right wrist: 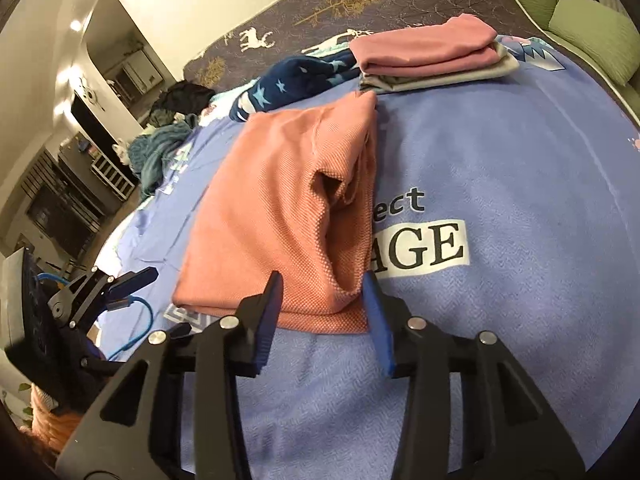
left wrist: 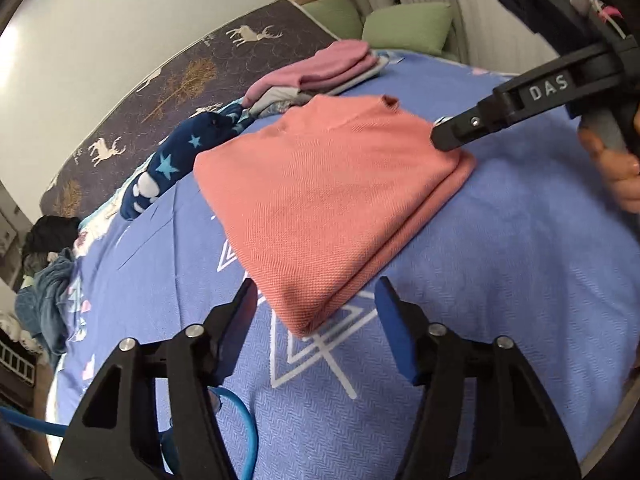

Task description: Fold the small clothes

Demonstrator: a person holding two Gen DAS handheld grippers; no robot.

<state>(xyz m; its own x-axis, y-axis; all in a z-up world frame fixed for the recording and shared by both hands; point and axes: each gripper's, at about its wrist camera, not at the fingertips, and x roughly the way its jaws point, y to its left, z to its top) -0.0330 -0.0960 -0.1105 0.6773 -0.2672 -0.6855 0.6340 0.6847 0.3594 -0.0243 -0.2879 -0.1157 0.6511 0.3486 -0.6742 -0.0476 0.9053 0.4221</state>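
A folded salmon-pink knit garment (left wrist: 320,200) lies flat on the blue blanket (left wrist: 500,280); it also shows in the right wrist view (right wrist: 276,200). My left gripper (left wrist: 316,304) is open, its blue-padded jaws on either side of the garment's near corner, holding nothing. My right gripper (right wrist: 322,300) is open at the garment's near edge, the jaws on either side of the folded corner. In the left wrist view the right gripper (left wrist: 440,136) rests at the garment's far right corner. The left gripper (right wrist: 140,280) shows at the left of the right wrist view.
A stack of folded clothes, pink on grey (right wrist: 432,56), sits at the blanket's far edge. A navy star-print garment (left wrist: 180,160) and a heap of unfolded clothes (right wrist: 164,148) lie to the left. Green cushions (left wrist: 408,24) are behind. A blue cable (left wrist: 236,420) hangs below the left gripper.
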